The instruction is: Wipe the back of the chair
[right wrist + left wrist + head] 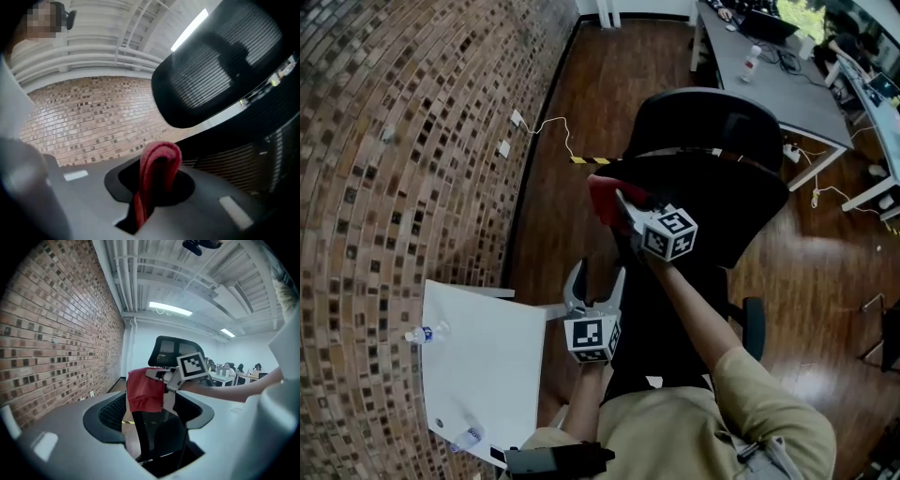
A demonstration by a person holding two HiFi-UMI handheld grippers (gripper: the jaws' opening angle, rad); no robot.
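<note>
One black mesh chair [722, 211] stands on the wood floor [581, 84], ctr of head view. Its backrest [157, 432] is topped by a headrest [708, 117], and left gripper view shows it from behind. A red cloth [602, 195] sits at the backrest's upper edge, just below the headrest, on the side nearer the brick wall [394, 141]. In left gripper view the cloth overlaps that top corner and hangs down over it.

Right gripper [617, 199]: jaws closed on the cloth, which is folded btwn them w/ a loop standing up past the tips (right gripper view). Its marker cube [667, 232] shows two faces in head view. Backrest and headrest fill the right side of right gripper view, just beside the cloth; whether cloth presses the mesh can't be told there.

Left gripper [596, 281]: jaws apart, nothing btwn the pads. It is held lower and nearer the person, beside the chair's lower part, pointing toward the backrest.

Both arms reach in from the bottom of head view, w/ a beige sleeve [769, 403] on the right arm.

Surroundings:
- Left of the person: white table [478, 375] by the wall w/ two clear bottles [427, 333] lying on it.
- On the floor near the wall: white cable [553, 127] and a strip of yellow-black tape [591, 160].
- Beyond the chair: grey desk [787, 94] w/ a small bottle [752, 61].
- Bkgd of left gripper view: seated people at desks, ceiling strip lights [171, 309].
</note>
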